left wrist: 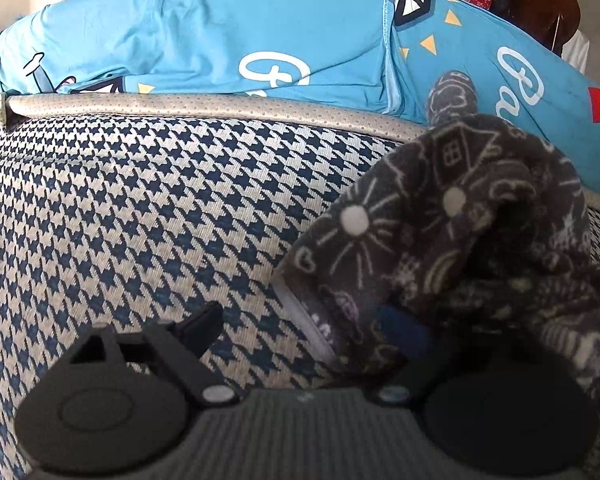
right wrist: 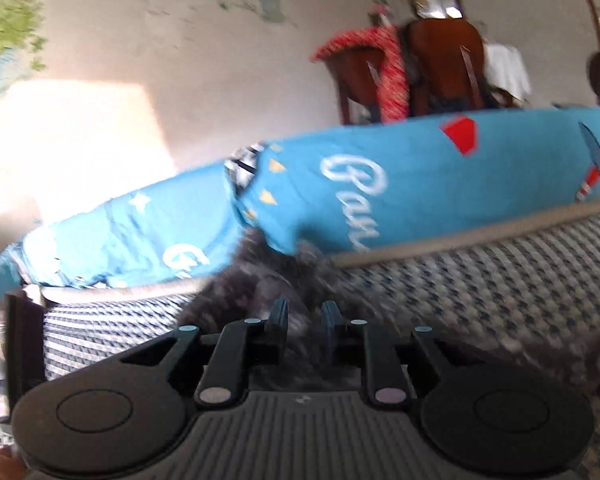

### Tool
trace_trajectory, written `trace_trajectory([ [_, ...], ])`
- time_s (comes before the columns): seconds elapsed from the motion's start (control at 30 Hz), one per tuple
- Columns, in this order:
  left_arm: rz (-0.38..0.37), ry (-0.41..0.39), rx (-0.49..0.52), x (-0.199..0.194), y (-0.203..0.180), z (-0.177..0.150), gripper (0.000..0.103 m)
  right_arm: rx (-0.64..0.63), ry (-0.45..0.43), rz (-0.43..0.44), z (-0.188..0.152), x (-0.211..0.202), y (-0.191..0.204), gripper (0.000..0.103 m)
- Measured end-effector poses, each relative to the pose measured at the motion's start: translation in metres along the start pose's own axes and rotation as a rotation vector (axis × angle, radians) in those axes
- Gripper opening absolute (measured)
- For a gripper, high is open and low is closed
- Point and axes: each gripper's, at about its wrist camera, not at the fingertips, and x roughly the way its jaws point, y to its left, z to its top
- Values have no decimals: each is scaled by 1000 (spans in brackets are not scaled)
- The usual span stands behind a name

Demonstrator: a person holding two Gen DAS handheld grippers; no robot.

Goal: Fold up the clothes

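Observation:
A dark grey fleece garment [left wrist: 452, 216] with white doodle prints lies bunched on the houndstooth mat [left wrist: 148, 208], at the right of the left wrist view. My left gripper [left wrist: 304, 332] stands open wide at the garment's near edge. Its left finger [left wrist: 204, 326] is over bare mat, and its blue-padded right finger [left wrist: 404, 338] is partly tucked under a fold of cloth. In the blurred right wrist view, my right gripper [right wrist: 306, 320] has its jaws close together, with the dark garment [right wrist: 260, 280] filling the narrow gap between them.
Blue printed bedding [left wrist: 220, 40] runs along the far side of the mat behind a grey border strip [left wrist: 204, 106]. Wooden chairs [right wrist: 440, 64] draped with red cloth [right wrist: 392, 80] stand beyond it by the wall. The mat's left half [left wrist: 80, 220] is bare.

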Motion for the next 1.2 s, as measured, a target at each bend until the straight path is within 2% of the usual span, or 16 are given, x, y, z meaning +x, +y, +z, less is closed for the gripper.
trace_trajectory([
  [0.07,-4,0,2,0,1,0,90,-52,-9,48,2,4,10,22],
  [0.13,-14,3,-2,0,2,1,90,-104,-18,96,3,8,20,37],
  [0.2,-21,7,-7,-1,4,1,90,-134,-14,109,0,15,31,46],
  [0.33,-31,10,-9,-1,6,1,90,-152,27,131,-7,33,46,47],
  [0.53,-44,15,-11,-4,7,-1,90,-90,64,152,-12,57,52,47],
  [0.7,-53,23,-13,-5,8,-3,90,-62,89,143,-17,71,55,54],
  [0.8,-54,21,-12,-7,8,-4,90,-52,93,119,-20,77,57,54],
  [0.9,-53,20,-10,-8,8,-6,90,-38,105,75,-22,83,57,51],
  [0.97,-50,20,-9,-9,9,-7,90,-24,115,60,-24,87,56,36],
  [1.0,-50,19,-10,-10,10,-7,90,-18,121,53,-25,88,55,23],
  [1.2,-53,-4,-22,-22,17,-5,90,50,100,105,-19,79,47,17],
])
